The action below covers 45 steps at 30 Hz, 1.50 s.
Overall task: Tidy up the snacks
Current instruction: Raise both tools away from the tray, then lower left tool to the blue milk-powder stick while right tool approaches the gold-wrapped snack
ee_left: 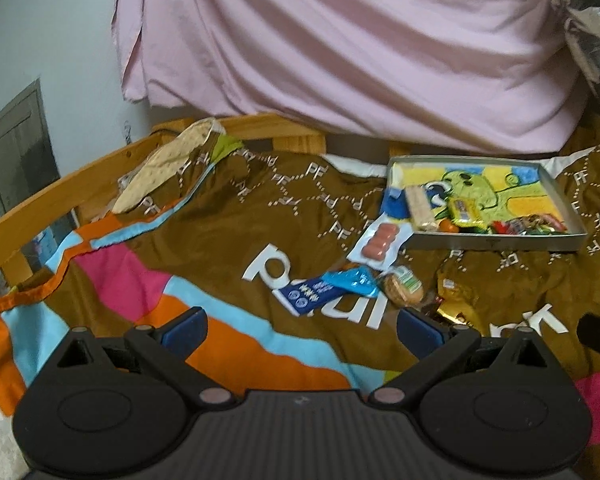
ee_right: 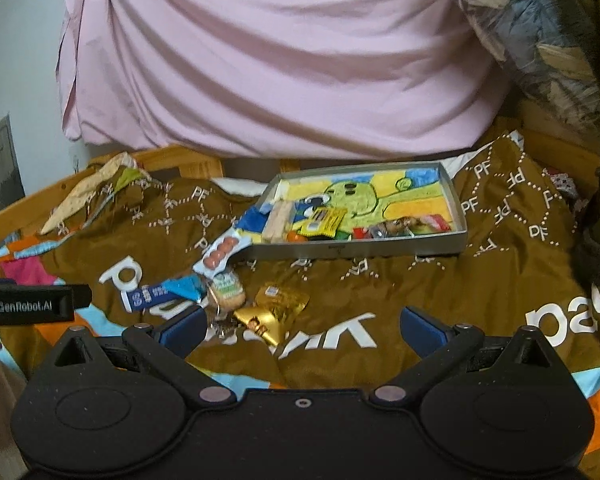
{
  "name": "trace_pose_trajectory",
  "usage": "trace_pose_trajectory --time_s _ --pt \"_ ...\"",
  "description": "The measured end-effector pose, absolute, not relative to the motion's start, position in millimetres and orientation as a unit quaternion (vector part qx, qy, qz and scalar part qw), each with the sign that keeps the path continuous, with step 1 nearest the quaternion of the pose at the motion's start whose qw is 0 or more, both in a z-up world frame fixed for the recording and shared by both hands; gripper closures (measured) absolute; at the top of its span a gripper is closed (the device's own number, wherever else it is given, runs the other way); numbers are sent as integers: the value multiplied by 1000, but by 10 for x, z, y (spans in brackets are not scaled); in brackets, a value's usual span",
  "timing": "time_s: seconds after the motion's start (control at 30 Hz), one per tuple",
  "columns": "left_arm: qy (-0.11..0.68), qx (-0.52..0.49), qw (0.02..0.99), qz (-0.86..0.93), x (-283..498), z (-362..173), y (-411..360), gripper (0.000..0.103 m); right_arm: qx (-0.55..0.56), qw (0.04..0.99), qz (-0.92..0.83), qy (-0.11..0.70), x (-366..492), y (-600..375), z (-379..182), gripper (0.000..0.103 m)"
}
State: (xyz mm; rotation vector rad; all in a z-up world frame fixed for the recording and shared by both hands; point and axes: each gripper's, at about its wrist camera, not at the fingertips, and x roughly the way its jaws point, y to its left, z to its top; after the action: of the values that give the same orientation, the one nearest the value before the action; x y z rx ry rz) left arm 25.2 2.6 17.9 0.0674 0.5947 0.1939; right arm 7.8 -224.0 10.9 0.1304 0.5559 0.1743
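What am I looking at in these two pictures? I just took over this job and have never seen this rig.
Each picture comes from a camera on a handheld two-finger gripper, looking forward along its blue-padded fingers. The left gripper and the right gripper are both open and hold nothing. Ahead lies a brown patterned blanket. On it sits a shallow grey metal tray with a cartoon drawing inside, already holding some snacks. Loose snacks lie in front of it: a white packet of orange sausages, a blue wrapper and gold foil packets.

Brown blanket point(ee_right: 440, 292): "PF" pattern, large "paul". Left tongs point(ee_right: 32, 304) body: "GenRobot.AI".
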Motion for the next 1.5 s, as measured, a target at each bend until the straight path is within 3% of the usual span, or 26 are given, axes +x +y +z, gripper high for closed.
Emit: trace_pose_trajectory --time_s 0.8,1.17,1.5 --pt "399 -28 914 61 735 47 254 0 23 921 172 348 629 -1991 -65 1" --pt "403 37 914 23 1121 19 126 0 22 920 169 352 850 -1996 -124 1" --pt "419 38 907 11 1395 -55 176 0 10 919 173 354 1078 -1936 -189 1"
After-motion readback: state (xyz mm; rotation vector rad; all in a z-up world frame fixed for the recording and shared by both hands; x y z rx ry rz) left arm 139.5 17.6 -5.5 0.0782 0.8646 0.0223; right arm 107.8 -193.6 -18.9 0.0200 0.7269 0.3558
